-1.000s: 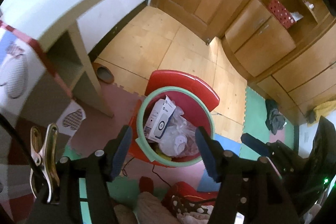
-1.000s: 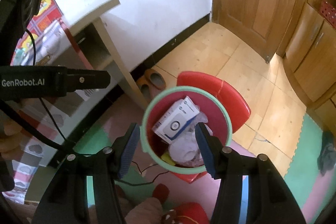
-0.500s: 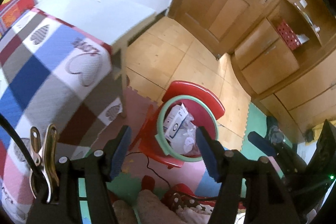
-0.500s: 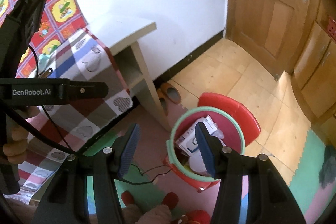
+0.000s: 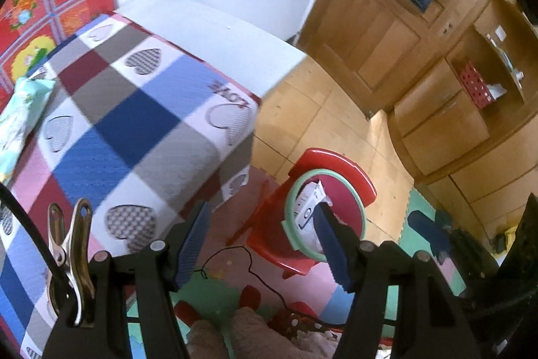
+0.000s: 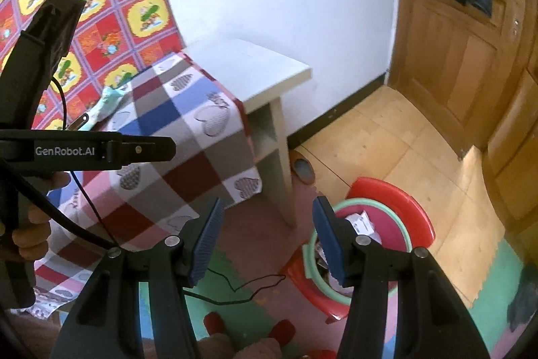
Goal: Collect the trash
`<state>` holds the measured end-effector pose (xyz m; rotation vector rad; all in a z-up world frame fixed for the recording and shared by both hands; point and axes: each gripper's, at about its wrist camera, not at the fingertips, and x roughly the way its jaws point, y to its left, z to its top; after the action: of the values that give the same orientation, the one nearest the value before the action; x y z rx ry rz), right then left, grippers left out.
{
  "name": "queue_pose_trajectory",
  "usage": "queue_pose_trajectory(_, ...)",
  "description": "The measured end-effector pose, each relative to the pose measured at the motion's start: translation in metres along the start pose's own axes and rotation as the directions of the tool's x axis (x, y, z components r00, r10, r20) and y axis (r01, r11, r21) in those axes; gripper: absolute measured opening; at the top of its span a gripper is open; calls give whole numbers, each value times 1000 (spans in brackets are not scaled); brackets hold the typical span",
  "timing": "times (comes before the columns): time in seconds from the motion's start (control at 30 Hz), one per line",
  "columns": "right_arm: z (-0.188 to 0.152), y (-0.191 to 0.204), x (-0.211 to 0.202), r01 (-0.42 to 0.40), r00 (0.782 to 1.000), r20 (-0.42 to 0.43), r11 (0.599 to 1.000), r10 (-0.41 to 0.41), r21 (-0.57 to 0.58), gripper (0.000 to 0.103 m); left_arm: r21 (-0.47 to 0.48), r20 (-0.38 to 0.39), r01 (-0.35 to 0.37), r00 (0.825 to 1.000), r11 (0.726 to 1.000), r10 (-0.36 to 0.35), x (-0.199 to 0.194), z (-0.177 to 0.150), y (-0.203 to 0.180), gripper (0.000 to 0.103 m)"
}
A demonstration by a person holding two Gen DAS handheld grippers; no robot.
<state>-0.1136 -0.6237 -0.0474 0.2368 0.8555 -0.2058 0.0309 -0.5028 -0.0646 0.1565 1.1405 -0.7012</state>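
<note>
Over the checked heart tablecloth point(image 5: 134, 123) both grippers hang empty, the left gripper point(image 5: 262, 244) and right gripper point(image 6: 269, 241) each with jaws wide apart. Down on the floor mat, just off the table's corner, sits the red bin point(image 6: 396, 201) with its green rim, white box and wrappers inside. The pale green packet point(image 5: 20, 113) lies at the cloth's far left edge, long axis running toward the wall; it looks soft, so a careless pinch could snag the cloth, and the trailing black cable point(image 5: 248, 261) might catch too.
</note>
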Motion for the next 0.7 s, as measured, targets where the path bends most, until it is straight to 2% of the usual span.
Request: queue_pose_trajectory(0.7, 24, 112, 4, -112, 993, 18, 984, 116, -138, 56, -164, 67, -99, 991, 981, 112, -69, -14, 118, 67)
